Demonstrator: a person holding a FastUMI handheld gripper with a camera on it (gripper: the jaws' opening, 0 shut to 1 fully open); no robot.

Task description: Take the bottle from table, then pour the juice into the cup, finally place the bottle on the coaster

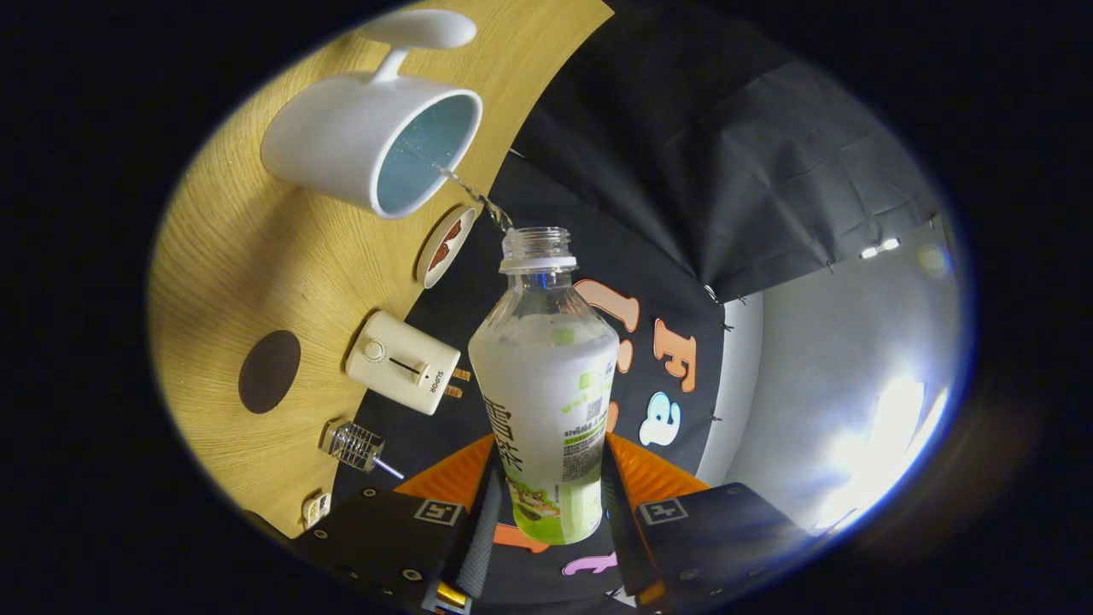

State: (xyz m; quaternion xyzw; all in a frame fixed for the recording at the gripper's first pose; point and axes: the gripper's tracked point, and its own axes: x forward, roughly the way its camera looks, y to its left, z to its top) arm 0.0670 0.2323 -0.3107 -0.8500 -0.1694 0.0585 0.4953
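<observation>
Pouring is under way: the gripper (546, 504), clamped on the bottle (545, 384), tips juice into the cup (371, 141) beyond. Next, righting it for the coaster (269, 371).

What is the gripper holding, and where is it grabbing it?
The gripper holds the open bottle, both fingers squeezing its lower body on the label. The bottle is tipped and a thin stream runs from its mouth into the white cup.

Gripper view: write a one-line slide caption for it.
Gripper shut on the open bottle, tilted so a thin stream of juice runs into the white cup on the wooden table.
</observation>
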